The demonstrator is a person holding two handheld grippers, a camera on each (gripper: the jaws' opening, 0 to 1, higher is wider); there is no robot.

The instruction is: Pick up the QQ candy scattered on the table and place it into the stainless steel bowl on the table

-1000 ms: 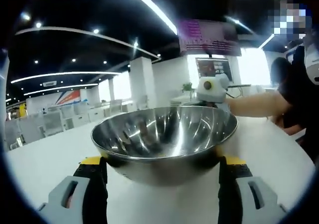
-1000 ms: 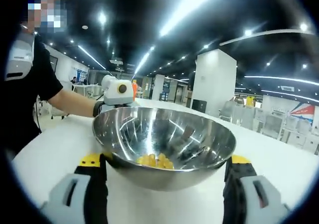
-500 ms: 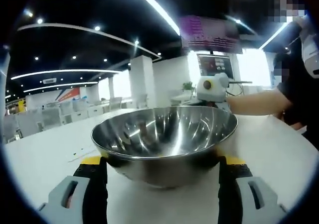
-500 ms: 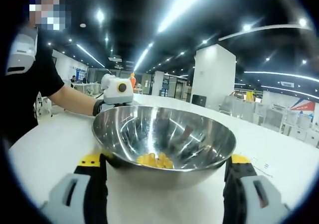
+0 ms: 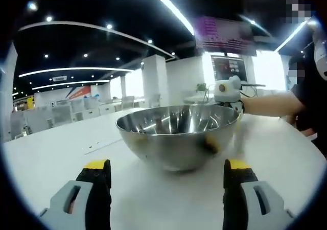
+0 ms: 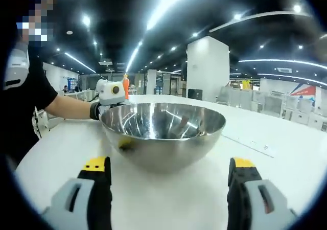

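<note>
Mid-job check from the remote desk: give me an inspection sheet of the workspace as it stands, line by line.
Surface: white table, bare around the bowl.
Job's things: stainless steel bowl stands upright on the table; its inside bottom is hidden by the rim, so no candy can be confirmed. A yellowish patch shows on the bowl's outer wall, possibly a reflection.
Clutter: a thin flat strip lies on the table beside the bowl.
Grippers: left hand-held gripper and right hand-held gripper both open, empty, short of the bowl on opposite sides.
Cables: nothing seen.
Surroundings: large hall with ceiling strip lights, white pillar, wall screen.
</note>
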